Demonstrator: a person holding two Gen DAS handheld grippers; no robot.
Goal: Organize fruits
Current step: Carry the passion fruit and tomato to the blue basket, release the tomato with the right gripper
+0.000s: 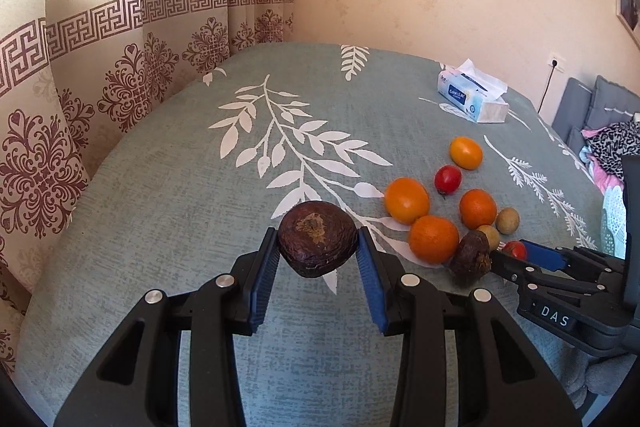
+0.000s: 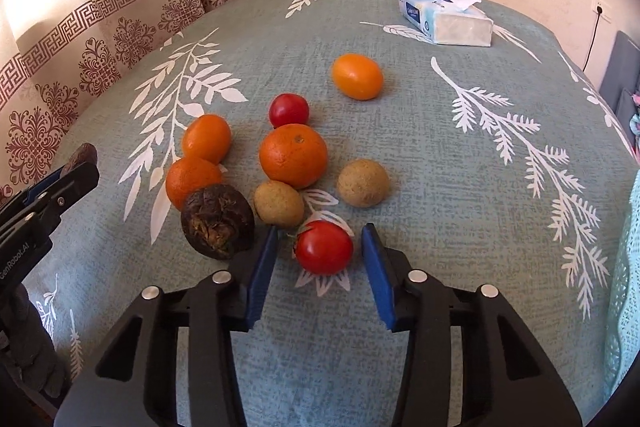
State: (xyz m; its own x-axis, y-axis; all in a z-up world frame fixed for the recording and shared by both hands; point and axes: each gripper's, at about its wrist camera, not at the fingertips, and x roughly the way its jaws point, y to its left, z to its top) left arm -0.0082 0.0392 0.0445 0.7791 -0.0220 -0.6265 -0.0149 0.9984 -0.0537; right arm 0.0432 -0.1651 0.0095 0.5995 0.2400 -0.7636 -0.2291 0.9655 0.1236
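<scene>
My left gripper point(image 1: 318, 247) is shut on a dark wrinkled fruit point(image 1: 318, 239), held above the teal leaf-print tablecloth point(image 1: 240, 187). In the right wrist view my right gripper point(image 2: 320, 247) straddles a red tomato point(image 2: 324, 247) lying on the cloth. Its blue pads point(image 2: 374, 255) stand close on both sides with narrow gaps showing. Just beyond lie a second dark wrinkled fruit point(image 2: 218, 221), three oranges point(image 2: 294, 155), two tan round fruits point(image 2: 363, 182), a small red fruit point(image 2: 289, 110) and a yellow-orange fruit point(image 2: 357, 75). The left gripper point(image 2: 76, 163) shows at the left edge.
A tissue pack point(image 2: 446, 19) lies at the far right of the table. Patterned curtains point(image 1: 100, 87) hang behind the left side and a plain wall stands behind the rest. Grey cushions and clothing point(image 1: 600, 131) sit off the right edge. Bare cloth stretches left of the fruit cluster.
</scene>
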